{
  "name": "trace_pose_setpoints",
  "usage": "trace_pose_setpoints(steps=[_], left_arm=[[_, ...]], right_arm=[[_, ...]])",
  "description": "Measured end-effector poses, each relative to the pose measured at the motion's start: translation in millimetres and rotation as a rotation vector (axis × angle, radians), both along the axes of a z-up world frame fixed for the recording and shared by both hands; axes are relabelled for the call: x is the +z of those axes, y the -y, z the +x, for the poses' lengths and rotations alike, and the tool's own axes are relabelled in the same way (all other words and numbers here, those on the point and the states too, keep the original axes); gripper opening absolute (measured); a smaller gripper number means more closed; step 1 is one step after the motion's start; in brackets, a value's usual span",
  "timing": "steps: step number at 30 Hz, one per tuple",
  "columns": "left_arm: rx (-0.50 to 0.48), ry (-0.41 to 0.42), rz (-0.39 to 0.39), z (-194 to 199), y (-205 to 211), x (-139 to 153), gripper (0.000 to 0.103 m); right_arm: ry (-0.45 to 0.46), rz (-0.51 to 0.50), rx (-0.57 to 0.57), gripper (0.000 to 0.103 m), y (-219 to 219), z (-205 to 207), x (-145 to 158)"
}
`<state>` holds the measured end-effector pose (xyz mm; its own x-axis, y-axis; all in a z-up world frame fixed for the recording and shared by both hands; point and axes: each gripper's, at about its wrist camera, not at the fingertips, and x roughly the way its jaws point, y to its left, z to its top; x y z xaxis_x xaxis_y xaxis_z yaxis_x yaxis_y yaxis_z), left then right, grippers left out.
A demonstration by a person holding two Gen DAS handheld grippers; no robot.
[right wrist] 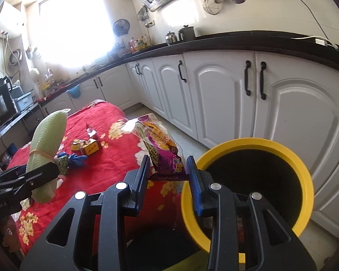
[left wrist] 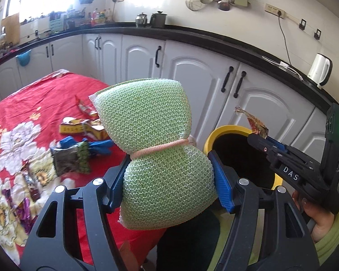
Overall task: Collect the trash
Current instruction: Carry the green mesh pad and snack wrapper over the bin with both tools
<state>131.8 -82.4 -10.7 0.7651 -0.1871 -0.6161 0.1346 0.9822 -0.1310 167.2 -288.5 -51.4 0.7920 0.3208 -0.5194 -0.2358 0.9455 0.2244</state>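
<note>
Green mesh scouring sponge (left wrist: 156, 149), cinched by pink band, pinched in left gripper (left wrist: 169, 180); crinkled purple snack wrapper (right wrist: 162, 149) pinched in right gripper (right wrist: 168, 176).

There are two grippers: the left gripper (left wrist: 169, 176) and the right gripper (right wrist: 169, 176). Each one holds one thing. There is one green scrubber (left wrist: 151, 135) and one purple snack bag (right wrist: 162, 149). There is one bin (right wrist: 305, 176) with a yellow rim. On the red cloth (left wrist: 34, 94) I can see one blue glove (left wrist: 97, 146), one yellow box (left wrist: 79, 127) and one green-edged wrapper (left wrist: 72, 160). More small wrappers lie there, too mixed up to count.
</note>
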Motion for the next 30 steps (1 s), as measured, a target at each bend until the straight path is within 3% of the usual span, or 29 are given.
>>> trace_pose_setpoints(steps=[30], left_arm=[[-0.151, -0.027, 0.011, 35, 89, -16, 0.058]], right_arm=[[-0.051, 0.036, -0.207, 0.032, 99, -8, -26]])
